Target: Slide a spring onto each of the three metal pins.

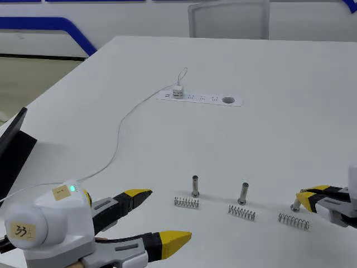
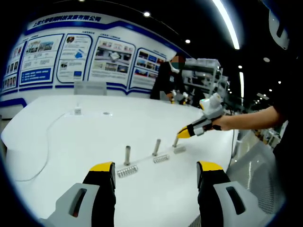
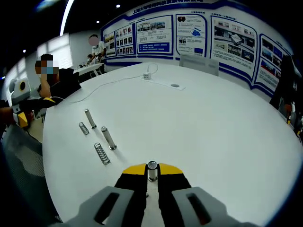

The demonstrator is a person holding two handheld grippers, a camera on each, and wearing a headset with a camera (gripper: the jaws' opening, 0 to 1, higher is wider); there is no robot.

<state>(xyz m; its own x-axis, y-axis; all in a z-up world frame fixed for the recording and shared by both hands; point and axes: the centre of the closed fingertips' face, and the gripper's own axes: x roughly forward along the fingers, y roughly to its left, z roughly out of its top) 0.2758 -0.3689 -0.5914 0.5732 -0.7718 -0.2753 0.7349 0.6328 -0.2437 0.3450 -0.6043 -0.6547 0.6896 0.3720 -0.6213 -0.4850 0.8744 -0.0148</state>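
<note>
My right gripper (image 1: pixel 304 200) is clenched on the stiff, smooth pin (image 3: pixel 152 170), my left gripper (image 2: pixel 156 168) gapes free, and the light, squashy spring (image 1: pixel 294 221) I would pinch gently near one end.

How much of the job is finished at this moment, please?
Nothing looks done: the left spring, middle spring and right spring lie flat on the table. In hand: the right claw is shut on the right pin; the left claw is open and holds nothing. Left: a spring onto the left pin, middle pin and right pin.
</note>
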